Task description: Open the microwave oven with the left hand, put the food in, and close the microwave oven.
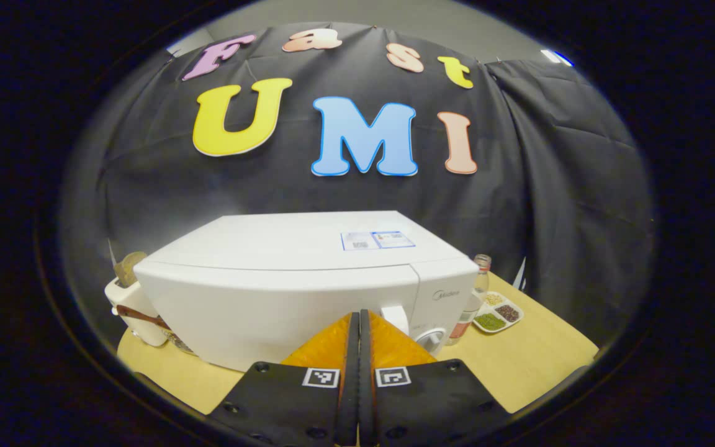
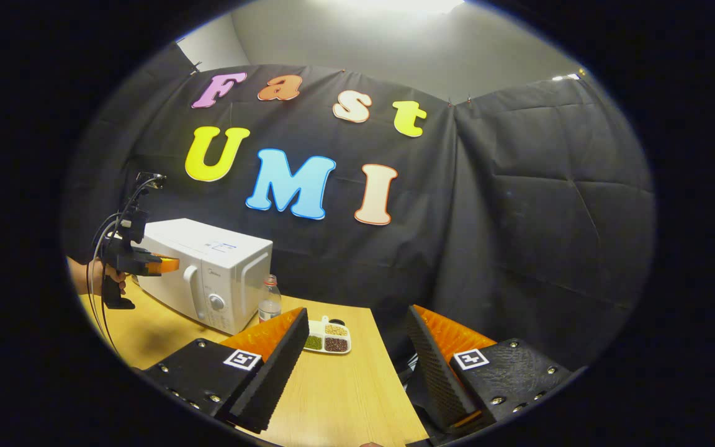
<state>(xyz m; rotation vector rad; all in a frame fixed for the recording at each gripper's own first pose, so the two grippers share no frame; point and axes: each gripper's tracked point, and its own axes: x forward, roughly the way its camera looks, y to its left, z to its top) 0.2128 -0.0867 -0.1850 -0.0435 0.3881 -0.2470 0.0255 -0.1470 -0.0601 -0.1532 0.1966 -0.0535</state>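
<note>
Two tools work near the white box-shaped microwave oven (image 1: pixel 308 279) on the pale wooden tabletop (image 2: pixel 345 391). Its door is closed; the logo is too blurred to read. Left tool (image 1: pixel 359 323), fingers pressed together and empty, points at its handle. Right tool (image 2: pixel 357 347) gapes wide, empty. Beside the oven sits a white divided food tray (image 2: pixel 326 336), behind a clear bottle (image 2: pixel 269 300).
</note>
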